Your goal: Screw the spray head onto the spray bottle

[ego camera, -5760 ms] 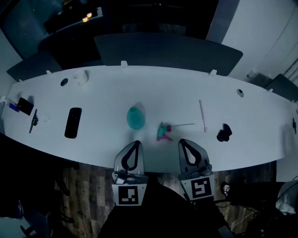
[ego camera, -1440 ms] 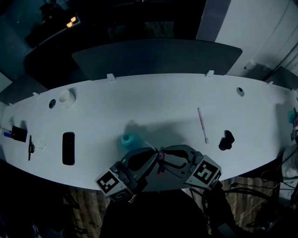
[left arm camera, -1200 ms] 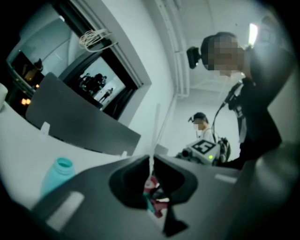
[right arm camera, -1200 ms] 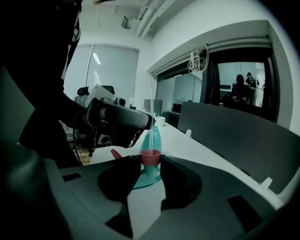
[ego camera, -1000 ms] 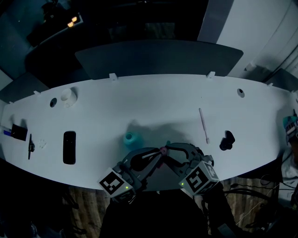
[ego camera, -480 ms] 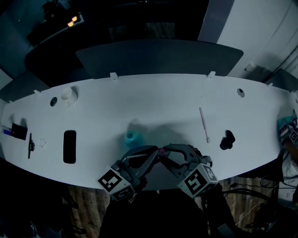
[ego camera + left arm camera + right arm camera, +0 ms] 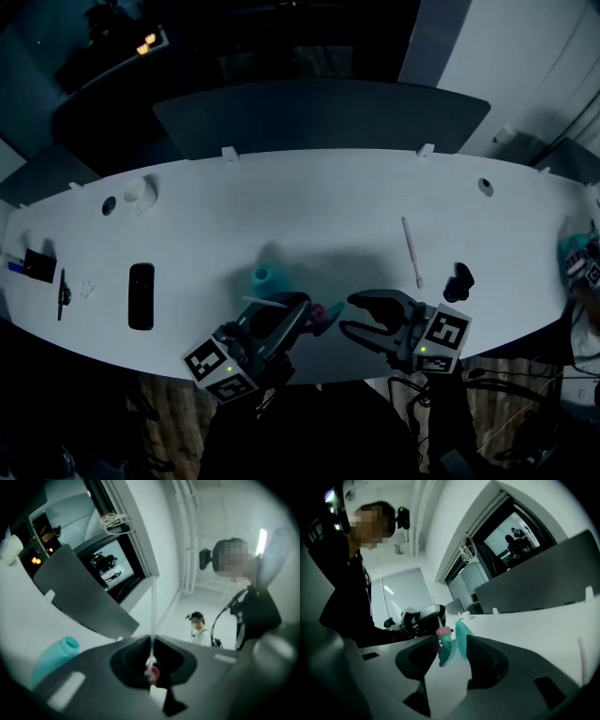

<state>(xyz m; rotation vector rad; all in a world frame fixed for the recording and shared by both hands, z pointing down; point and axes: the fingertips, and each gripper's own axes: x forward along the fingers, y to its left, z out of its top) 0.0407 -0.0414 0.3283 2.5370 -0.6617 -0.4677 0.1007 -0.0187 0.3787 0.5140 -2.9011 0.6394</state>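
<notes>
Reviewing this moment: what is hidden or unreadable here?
- Head view: spray head mostly covered by the left claw; dim light.
- Left gripper view: lower part of the bottle hidden behind the claw's body; spray head's trigger behind the jaws.
- Head view: small dark object, too dark to identify.

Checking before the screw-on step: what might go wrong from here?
1. Only the left gripper pinches the spray head, near its pink collar; the right gripper's jaws are opening, holding nothing, so the head may swivel or slip.
2. The long dip tube could miss the neck and tip the unheld bottle.
</notes>
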